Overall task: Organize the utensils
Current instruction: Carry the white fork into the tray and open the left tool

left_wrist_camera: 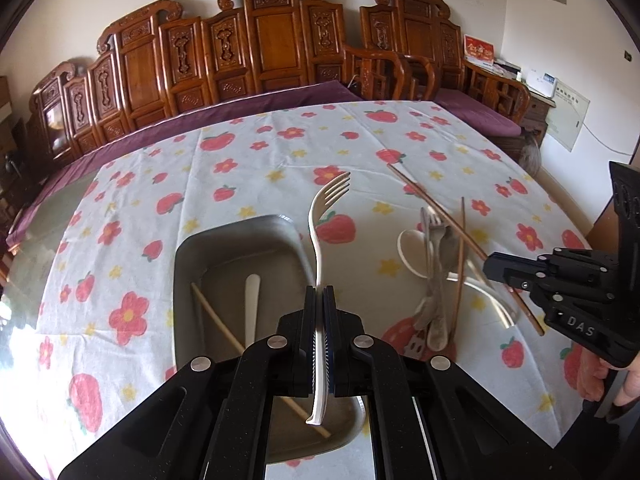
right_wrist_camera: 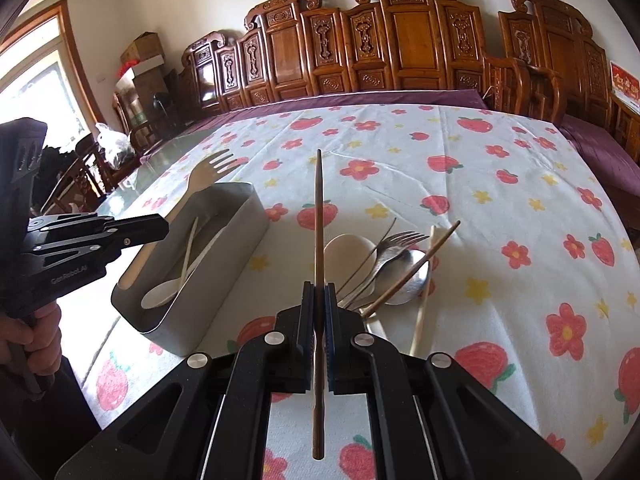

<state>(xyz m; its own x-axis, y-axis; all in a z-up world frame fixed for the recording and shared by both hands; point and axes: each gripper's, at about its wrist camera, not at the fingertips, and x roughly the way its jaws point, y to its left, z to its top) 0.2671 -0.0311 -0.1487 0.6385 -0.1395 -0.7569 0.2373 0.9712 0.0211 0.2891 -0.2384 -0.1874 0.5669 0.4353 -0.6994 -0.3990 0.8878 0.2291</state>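
Left gripper: the black two-finger left gripper (left_wrist_camera: 319, 300) has its jaws pressed onto the handle of a cream plastic fork (left_wrist_camera: 320, 248), which stands up out of the grip with its tines high and tilted to the right, above the near right rim of the bin.
Right gripper: the black two-finger right gripper (right_wrist_camera: 319, 300) pinches a dark brown wooden chopstick (right_wrist_camera: 318, 232) near its middle; the stick points away over the cloth and its near end hangs below the jaws.
Bin: a grey rounded-rectangle metal bin (left_wrist_camera: 188, 264) stands on the cloth to the left of the loose pile; inside lie a white plastic spoon (left_wrist_camera: 252, 304) and a pale wooden chopstick (left_wrist_camera: 218, 320), crossed.
Loose pile: just right of the bin, a heap holds a cream round-bowled spoon (right_wrist_camera: 346, 254), a steel fork (right_wrist_camera: 396, 246), a steel spoon (right_wrist_camera: 408, 280), a second brown chopstick (right_wrist_camera: 416, 266) lying slantwise over them, and a pale chopstick (right_wrist_camera: 424, 292) along the right edge.
Table covering: a white tablecloth printed with red strawberries and red and yellow flowers (left_wrist_camera: 248, 160) covers the table.
Writing: the right gripper's body reads "DAS" in the left wrist view; the left gripper's body reads "GenRobot.AI" in the right wrist view, faintly. The red card on the far right carries gold characters too small to read.
Hands: a hand (right_wrist_camera: 36, 344) grips the left tool's handle.
Backdrop: a carved reddish-brown wooden bench (left_wrist_camera: 260, 40) with a purple cushion runs behind the table.
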